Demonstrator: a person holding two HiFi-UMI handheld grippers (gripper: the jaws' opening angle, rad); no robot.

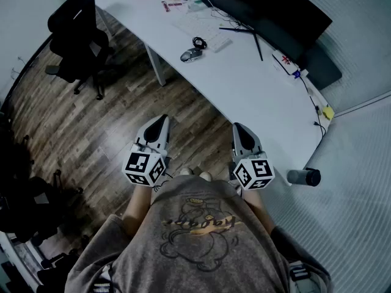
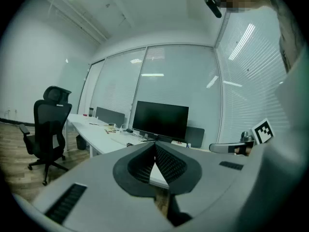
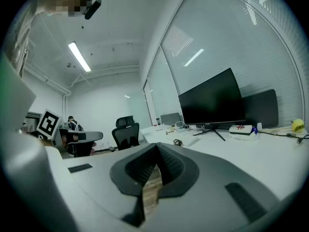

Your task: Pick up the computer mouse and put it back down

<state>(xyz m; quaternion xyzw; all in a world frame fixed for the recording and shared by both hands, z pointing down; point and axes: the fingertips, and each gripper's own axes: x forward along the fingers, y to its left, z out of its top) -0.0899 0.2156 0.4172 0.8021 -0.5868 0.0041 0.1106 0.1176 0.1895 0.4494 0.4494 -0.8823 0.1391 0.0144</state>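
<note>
We hold the left gripper (image 1: pixel 161 119) and right gripper (image 1: pixel 239 128) over the floor (image 1: pixel 110 102), each with jaws pressed together on nothing; the mouse (image 1: pixel 191 55) lies well ahead by the near edge of the desk (image 1: pixel 244 90), somewhat nearer our left; its long axis runs across our reach; we cannot tell which end is its front.

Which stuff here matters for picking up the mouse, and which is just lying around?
Job: computer mouse, desk, left tool, right tool.
Lying about: monitor, keyboard, office chair, dark bottle.
</note>
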